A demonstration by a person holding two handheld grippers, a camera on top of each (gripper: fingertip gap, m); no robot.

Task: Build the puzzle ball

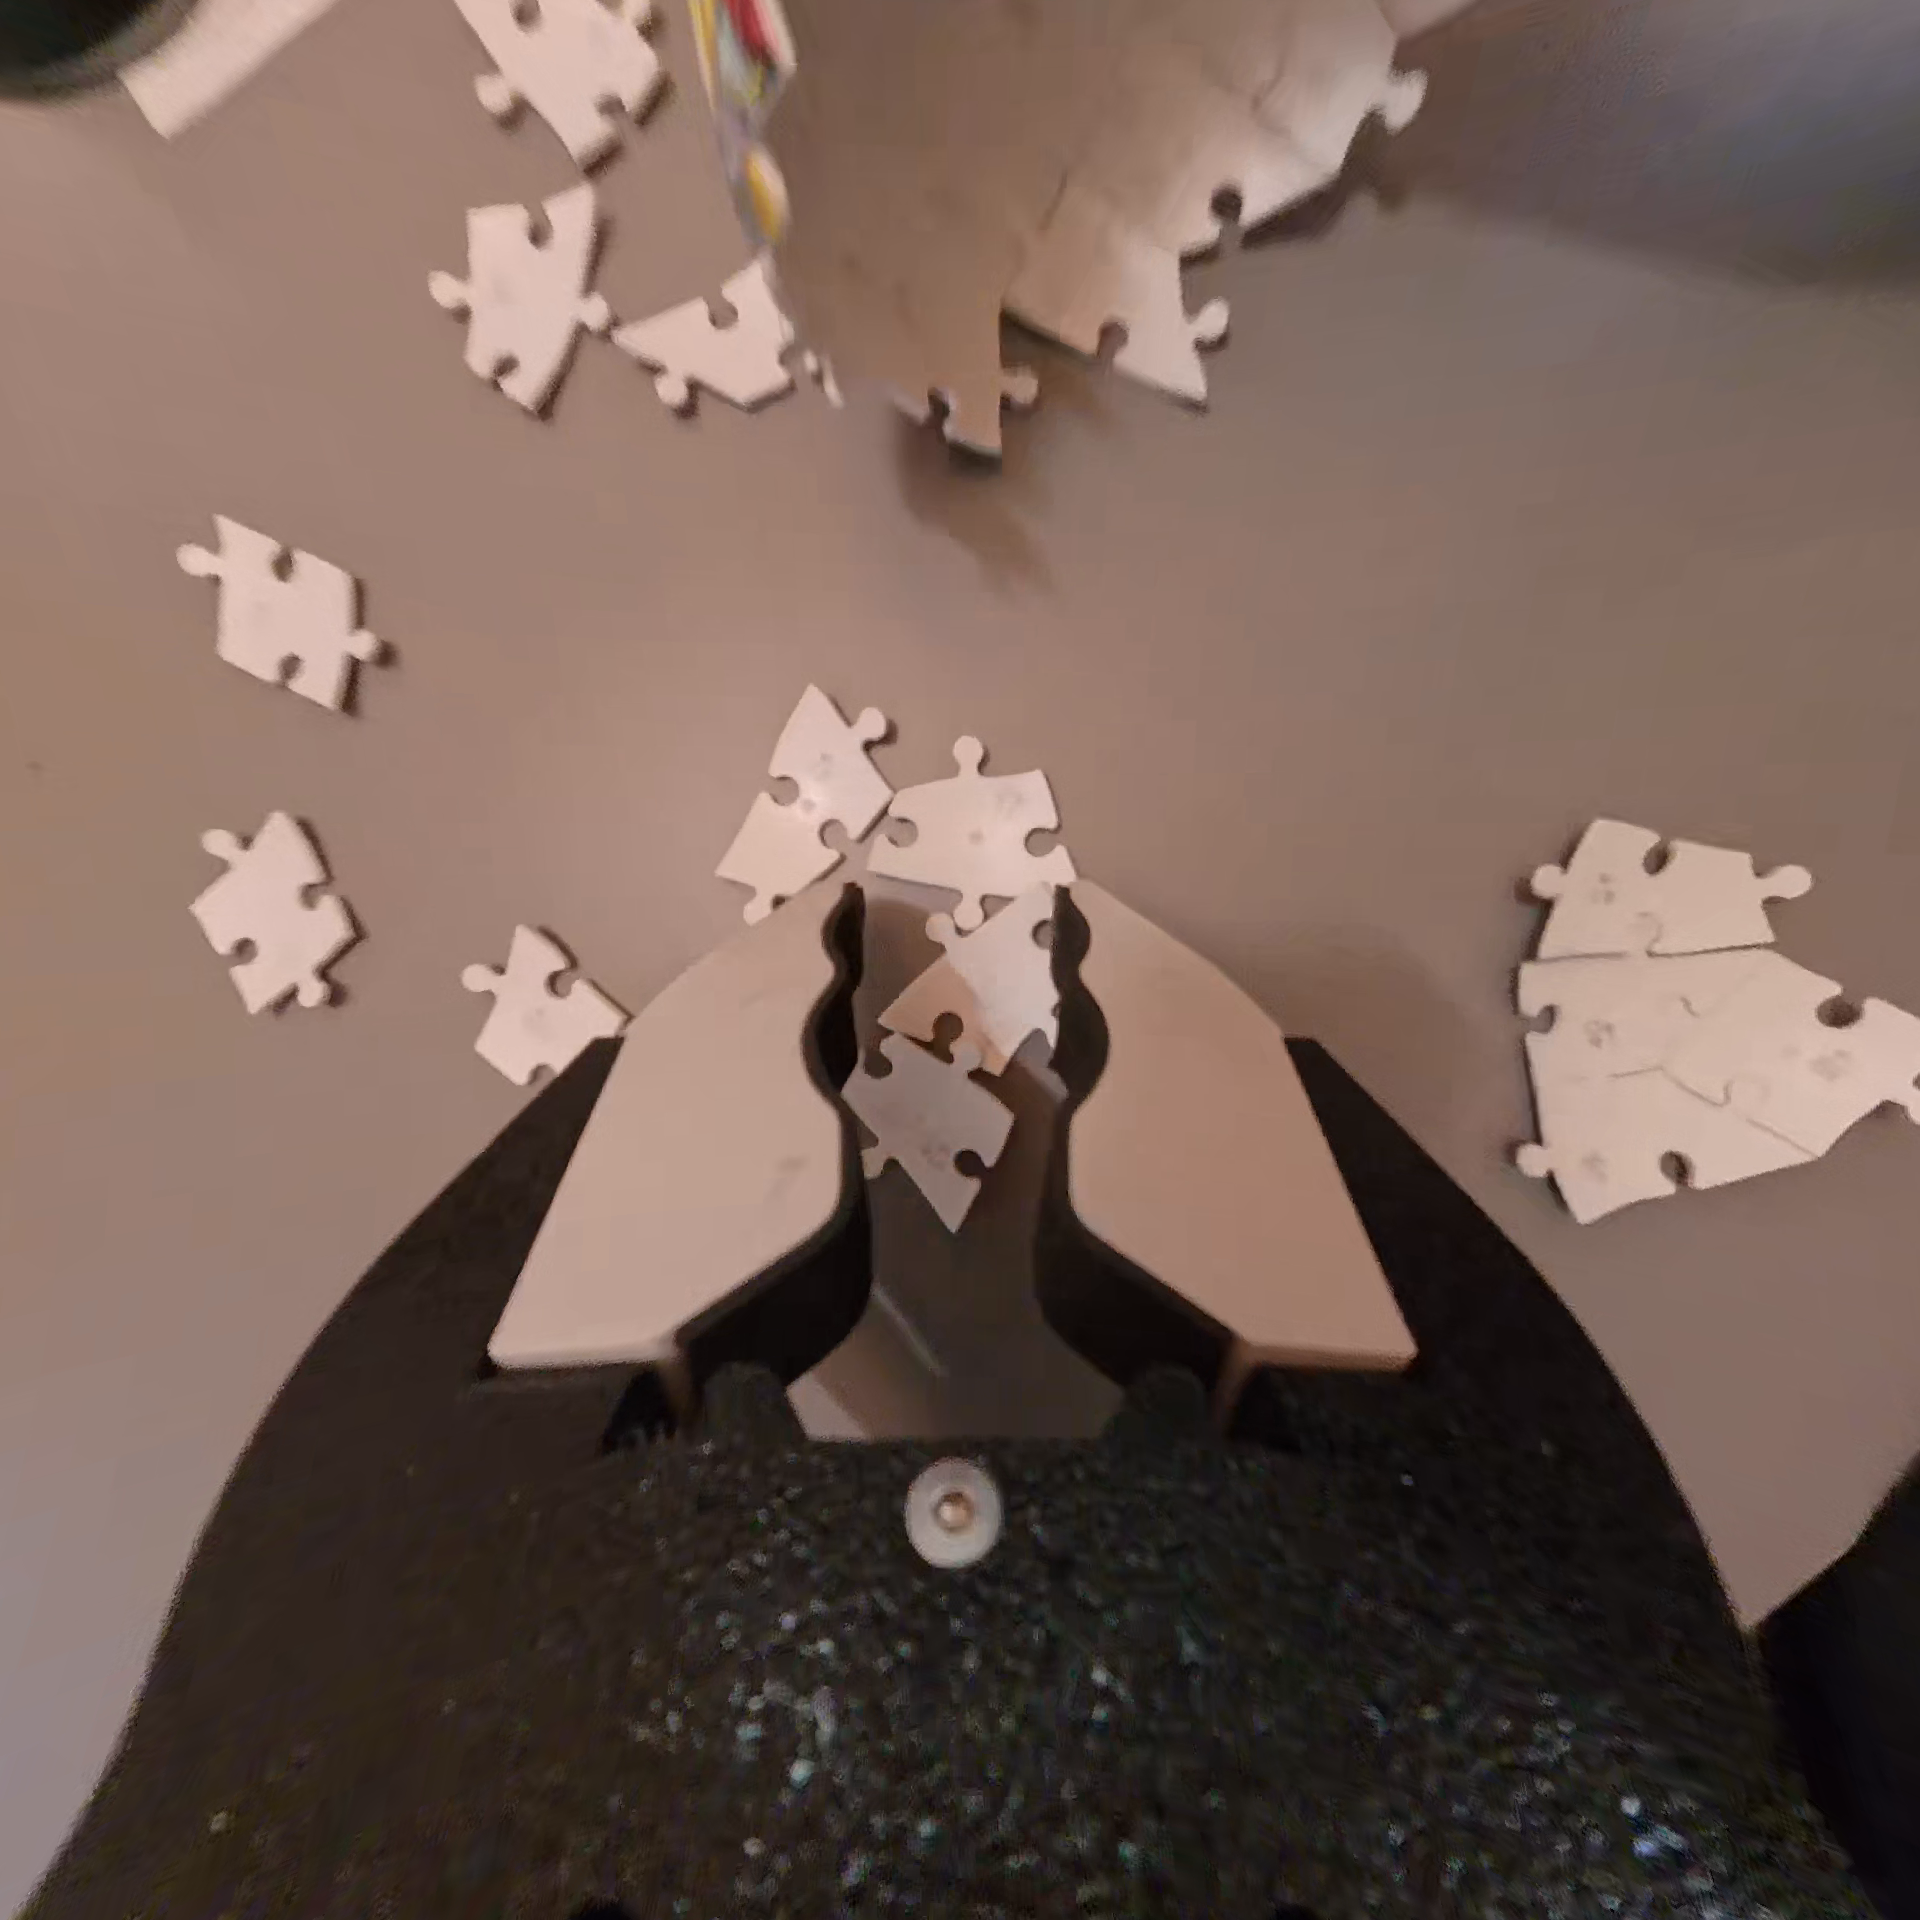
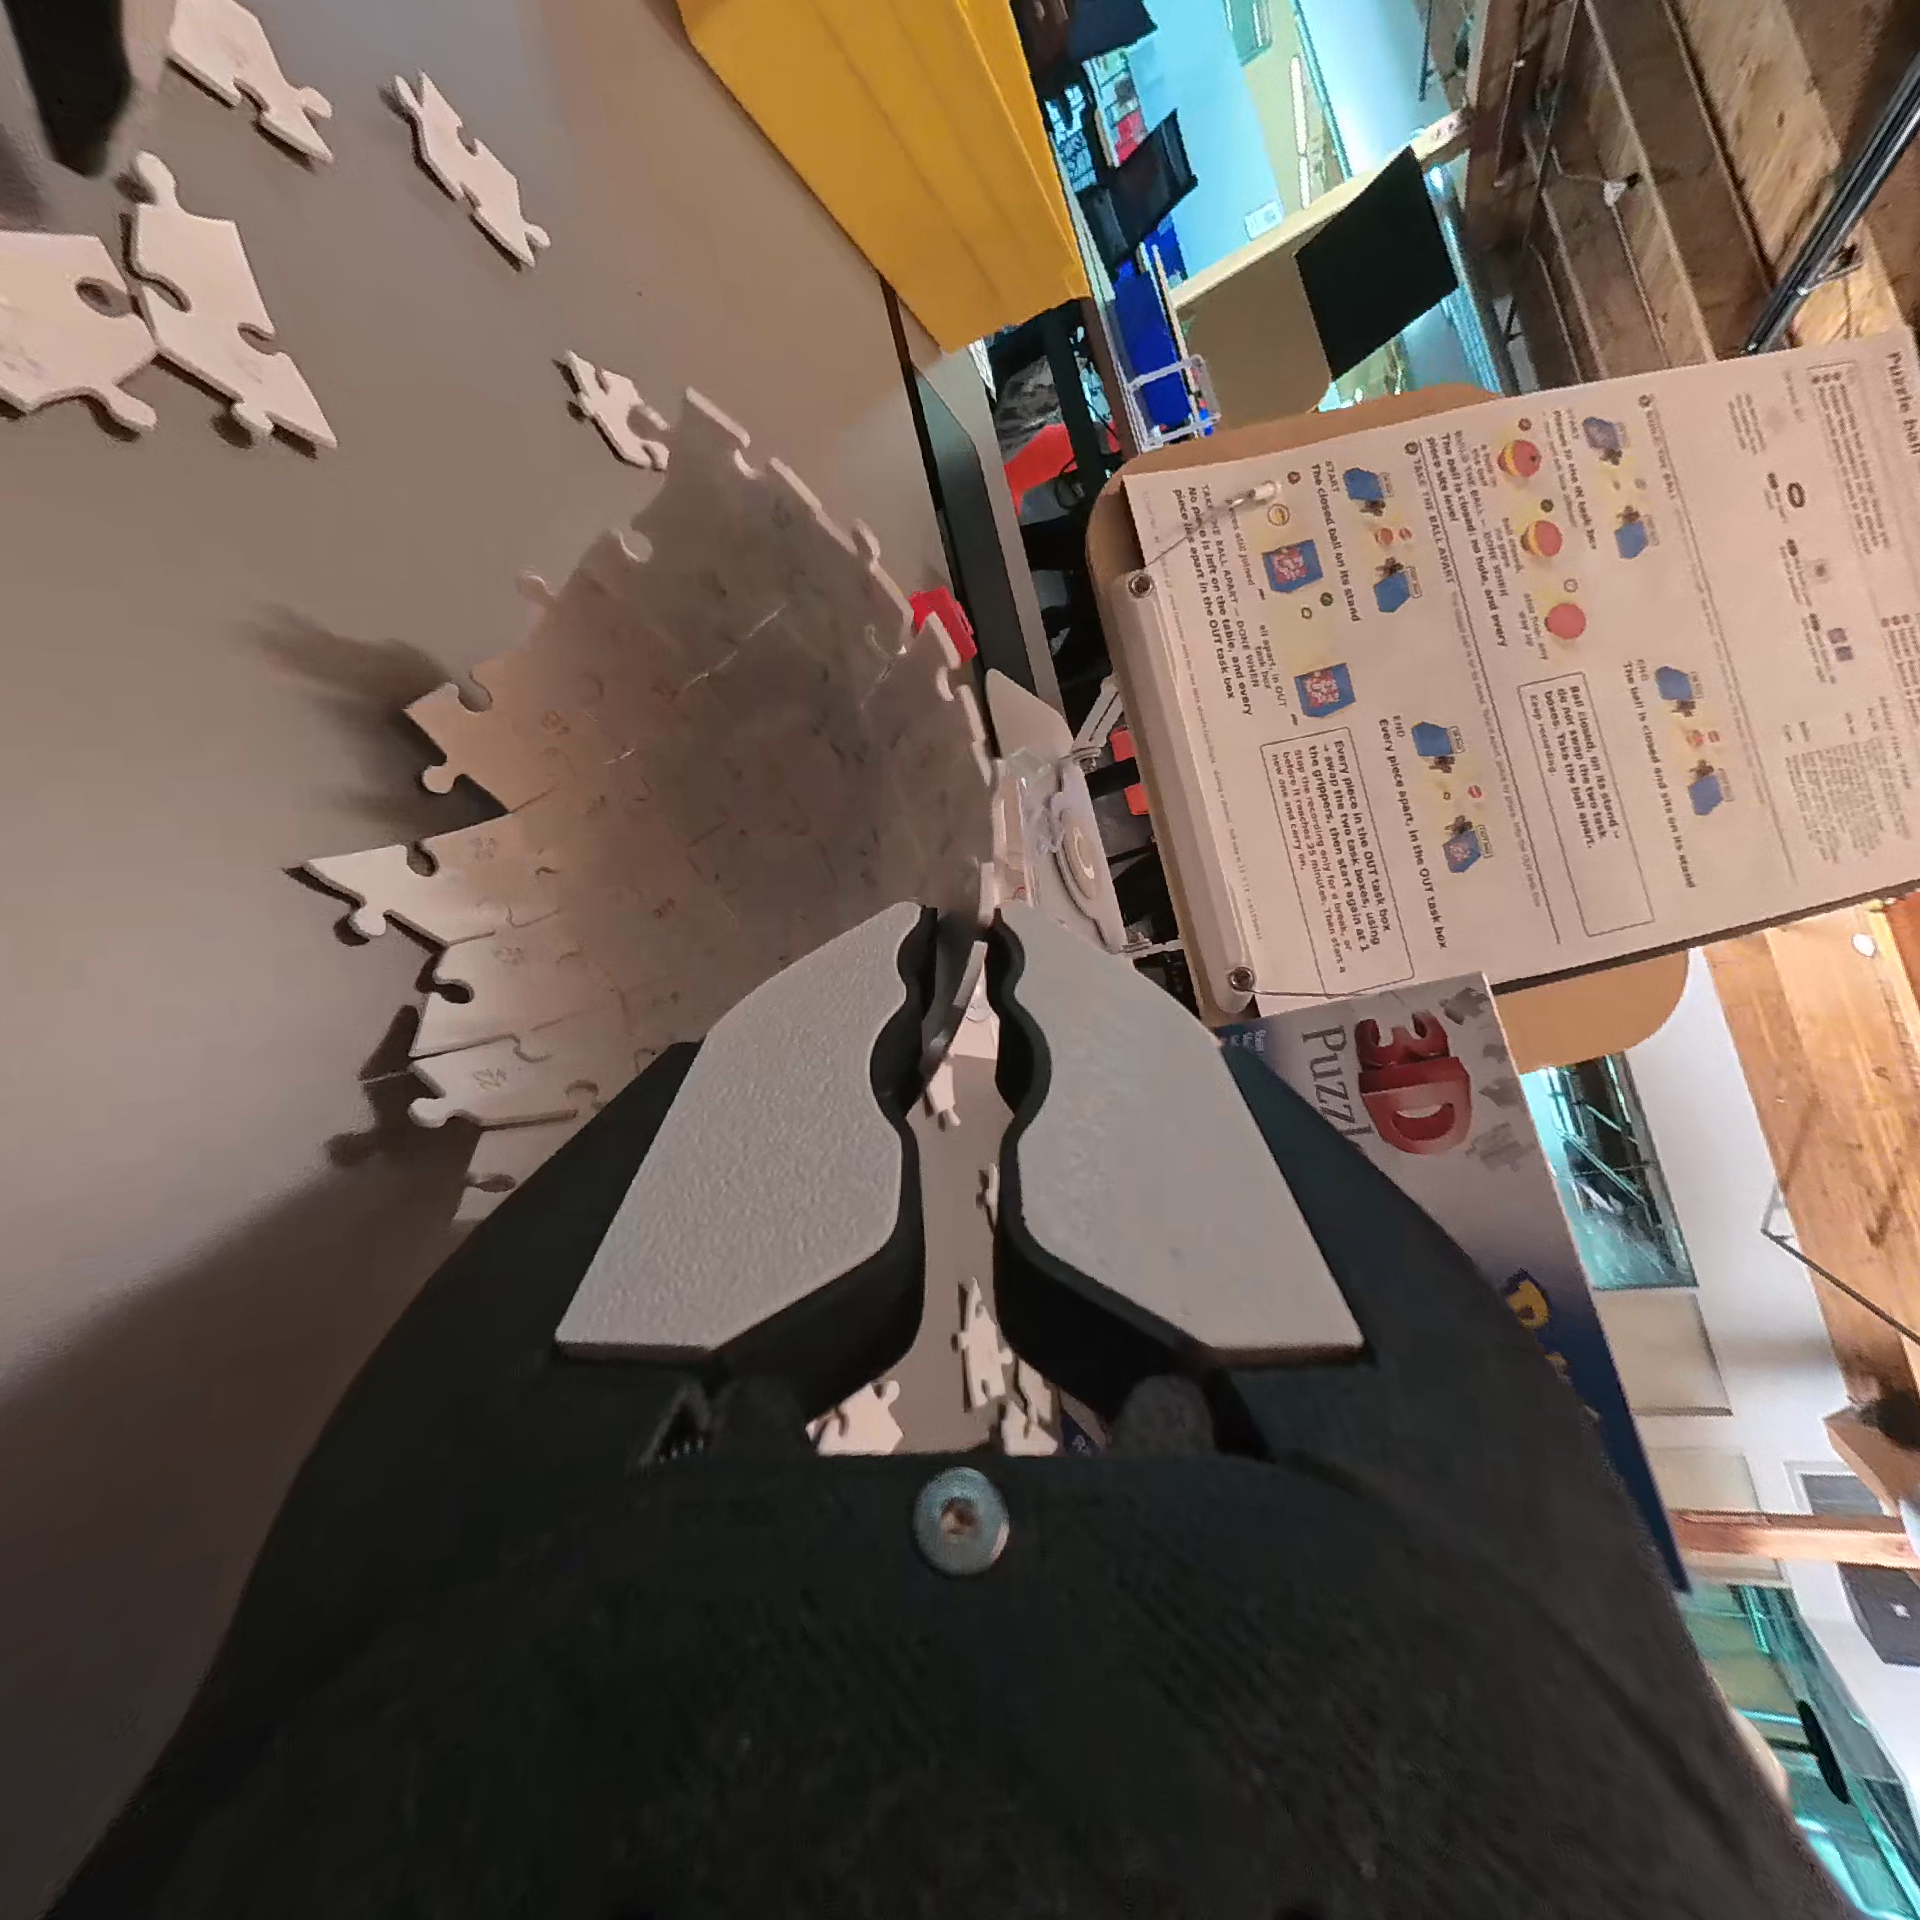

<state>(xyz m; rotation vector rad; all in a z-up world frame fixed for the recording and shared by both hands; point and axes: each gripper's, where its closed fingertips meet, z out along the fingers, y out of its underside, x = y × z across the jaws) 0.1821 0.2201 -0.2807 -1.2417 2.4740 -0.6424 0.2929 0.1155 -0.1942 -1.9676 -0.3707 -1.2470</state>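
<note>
Curved sheet of joined puzzle pcs, pale grey matte backs w/ faint marks, knob-and-socket edges, bowed like a shell segment; raised off grey tabletop, lower edge near surface. Same sheet seen in left view as blurred tan mass at top.

Right gripper: grey textured plates, black wavy pads, nearly closed; pads pinch thin rim of the sheet.

Left gripper: fingers moderately apart, above table. Two loose joined pcs betw fingers, one edge at the right-hand pad; no pad contact on the other side, so not gripped. Whether pcs lie on table or lean on pad: cannot tell.

Around: single flat pcs scattered, e.g.; small cluster just ahead of fingertips; joined flat group at right. Yellow bin, printed puzzle box, laminated instruction sheet at table's far edge.
</note>
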